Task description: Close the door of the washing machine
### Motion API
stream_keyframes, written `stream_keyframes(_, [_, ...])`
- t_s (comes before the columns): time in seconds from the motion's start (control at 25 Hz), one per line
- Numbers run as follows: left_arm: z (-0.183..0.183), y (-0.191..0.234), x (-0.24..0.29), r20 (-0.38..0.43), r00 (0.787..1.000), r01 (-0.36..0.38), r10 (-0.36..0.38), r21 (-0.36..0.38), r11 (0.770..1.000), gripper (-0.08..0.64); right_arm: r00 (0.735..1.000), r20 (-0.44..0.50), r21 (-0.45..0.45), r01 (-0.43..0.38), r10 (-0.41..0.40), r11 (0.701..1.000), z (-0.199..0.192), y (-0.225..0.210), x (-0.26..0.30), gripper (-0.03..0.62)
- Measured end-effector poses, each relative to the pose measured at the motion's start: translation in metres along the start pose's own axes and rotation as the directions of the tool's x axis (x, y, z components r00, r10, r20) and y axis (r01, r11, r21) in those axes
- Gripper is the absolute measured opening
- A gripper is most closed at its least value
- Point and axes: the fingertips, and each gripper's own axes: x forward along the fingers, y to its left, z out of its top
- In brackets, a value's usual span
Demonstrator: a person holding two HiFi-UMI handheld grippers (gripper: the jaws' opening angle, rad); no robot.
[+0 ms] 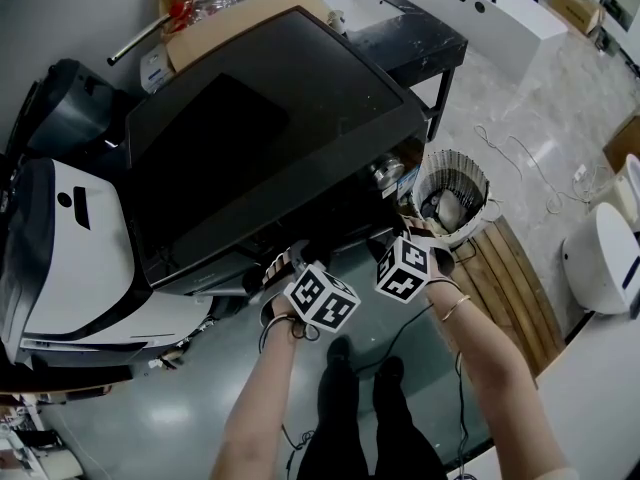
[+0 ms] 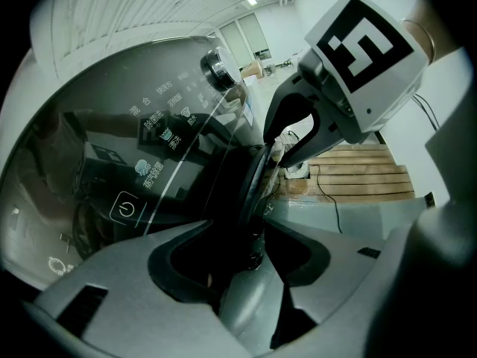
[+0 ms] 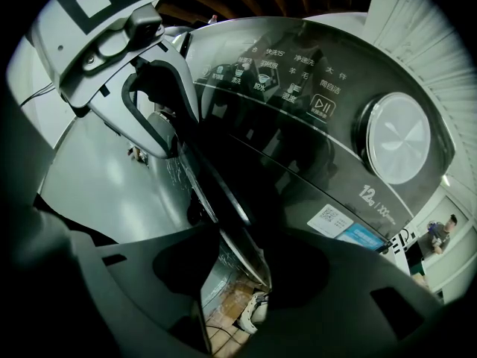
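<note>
A large washing machine [image 1: 270,128] with a dark, glossy top fills the middle of the head view, seen steeply from above, its front facing the person. Its door [image 3: 223,207] stands open, swung out from the front towards the person, so both gripper views see it edge-on. The rim shows as a long, dark, curved band that runs from between the jaws up and away to the machine's front.

Above the door, the dark control panel [image 3: 291,73] runs across the front. It has rows of small white icons, a round silver knob [image 3: 399,136] and a power symbol [image 2: 128,207].

To the right of the machine, a wooden slatted platform [image 1: 510,278] lies on the grey floor, with a white ribbed basket [image 1: 450,193] at its far end. A cardboard box [image 1: 230,8] sits behind the machine.

The left gripper [image 2: 242,245] and the right gripper [image 3: 246,267] are side by side at the door, both pointing down and forward. Each claw is wide open, with the door's rim passing between its jaws. The pads do not appear to be pressing on it
</note>
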Motion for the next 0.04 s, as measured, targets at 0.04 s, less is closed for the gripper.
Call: stream_keyframes(0.04, [0.0000, 0.0000, -0.0001, -0.001, 1.000, 0.001, -0.001, 0.000, 1.000, 0.230, 1.000, 0.000, 0.000, -0.002, 0.002, 1.000, 0.0000, 0.0000, -0.0001, 0.196])
